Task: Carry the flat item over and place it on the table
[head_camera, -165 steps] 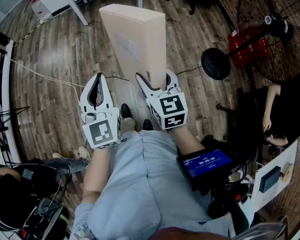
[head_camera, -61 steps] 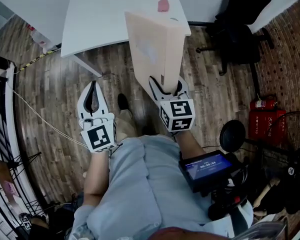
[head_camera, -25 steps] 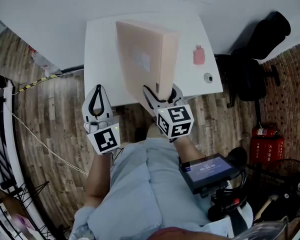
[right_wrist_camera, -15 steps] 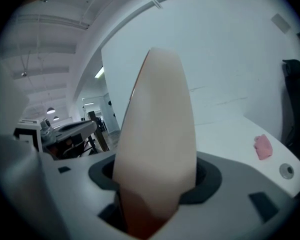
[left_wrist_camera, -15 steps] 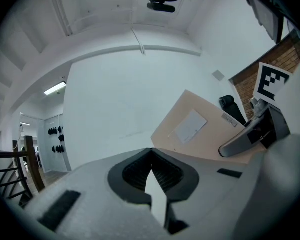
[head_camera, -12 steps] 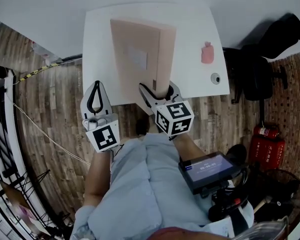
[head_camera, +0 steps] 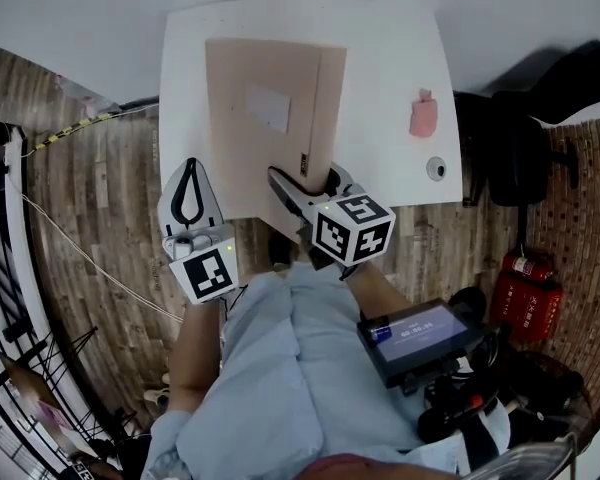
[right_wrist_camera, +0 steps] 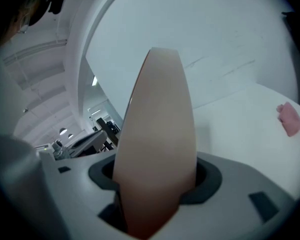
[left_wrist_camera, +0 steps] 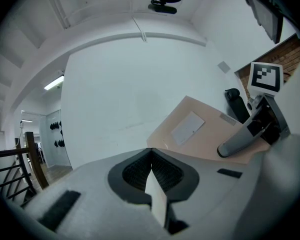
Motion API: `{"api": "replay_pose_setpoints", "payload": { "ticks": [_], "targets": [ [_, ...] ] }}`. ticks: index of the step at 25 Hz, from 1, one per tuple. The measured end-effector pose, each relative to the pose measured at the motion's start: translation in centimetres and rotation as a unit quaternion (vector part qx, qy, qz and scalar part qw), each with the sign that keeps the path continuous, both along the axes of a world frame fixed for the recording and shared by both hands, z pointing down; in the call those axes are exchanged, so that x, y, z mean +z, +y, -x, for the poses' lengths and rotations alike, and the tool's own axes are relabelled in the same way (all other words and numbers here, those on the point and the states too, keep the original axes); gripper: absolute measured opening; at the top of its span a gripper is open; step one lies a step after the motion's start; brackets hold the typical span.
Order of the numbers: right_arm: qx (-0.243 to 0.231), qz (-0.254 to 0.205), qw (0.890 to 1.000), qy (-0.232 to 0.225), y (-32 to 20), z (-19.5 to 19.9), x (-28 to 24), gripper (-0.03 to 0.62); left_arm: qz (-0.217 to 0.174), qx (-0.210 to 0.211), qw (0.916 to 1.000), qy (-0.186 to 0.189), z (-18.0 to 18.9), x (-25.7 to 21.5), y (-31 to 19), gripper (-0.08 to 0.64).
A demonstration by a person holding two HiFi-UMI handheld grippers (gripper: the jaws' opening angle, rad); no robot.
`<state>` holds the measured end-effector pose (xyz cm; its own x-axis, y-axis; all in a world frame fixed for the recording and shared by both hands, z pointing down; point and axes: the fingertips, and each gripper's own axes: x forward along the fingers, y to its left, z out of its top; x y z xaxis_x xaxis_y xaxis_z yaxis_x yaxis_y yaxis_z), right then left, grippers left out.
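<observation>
From the head view I read the left gripper and the right gripper as the same build: white-grey plastic shells that taper to long, curved jaws lined in black. Each carries a white cube printed with black square markers, one on the left and one on the right. A tiny green light glows beside the left cube. In the left gripper view I see ribbed black pads set in a dark recess, and small dark rectangular slots in the pale shell. The person wears a light blue shirt.
</observation>
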<state>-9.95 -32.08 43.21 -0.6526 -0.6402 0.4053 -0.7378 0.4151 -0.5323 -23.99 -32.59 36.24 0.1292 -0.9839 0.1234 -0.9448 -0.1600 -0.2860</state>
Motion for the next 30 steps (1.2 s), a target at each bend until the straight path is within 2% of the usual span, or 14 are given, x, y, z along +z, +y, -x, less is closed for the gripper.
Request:
{"api": "replay_pose_setpoints", "payload": {
  "ticks": [7, 17, 30],
  "targets": [
    [-0.014, 0.056, 0.998, -0.037, -1.9, 0.4, 1.2, 0.288, 0.014, -0.007, 0.9999, 0.001, 0.5, 0.8, -2.4, 0.008],
    [-0.034, 0.108, 0.992, -0.060, -4.3, -0.4, 2.8, 0.298, 0.033, -0.009, 0.9994, 0.000, -0.3, 2.4, -5.3, 0.008],
    [-0.058, 0.196, 0.973, -0.111, -7.7, -1.8, 6.4, 0.305, 0.064, -0.026, 0.9975, -0.011, -1.0, 4.7, -8.2, 0.009]
  ]
}}
